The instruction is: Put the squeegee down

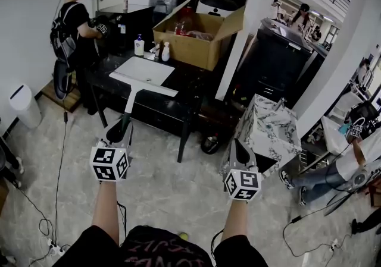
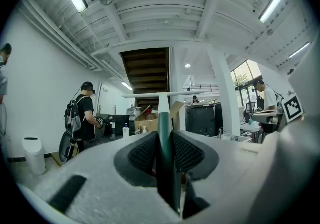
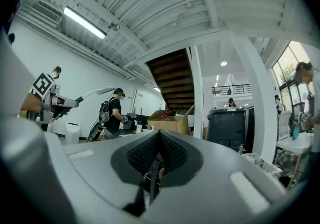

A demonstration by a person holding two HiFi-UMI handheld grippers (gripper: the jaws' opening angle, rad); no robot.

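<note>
The squeegee has a dark green handle, a white shaft and a long white blade. My left gripper is shut on the green handle and holds the squeegee level in the air, pointing towards the black table. In the left gripper view the handle is clamped between the two black pads and the blade stands crosswise ahead. My right gripper hangs beside it at the right, shut with nothing between its pads. The right gripper view shows the squeegee blade at the far left.
A white sink basin, bottles and an open cardboard box are on the black table. A person with a backpack stands at its left end. A white bin, a white pillar, a marble block and floor cables surround me.
</note>
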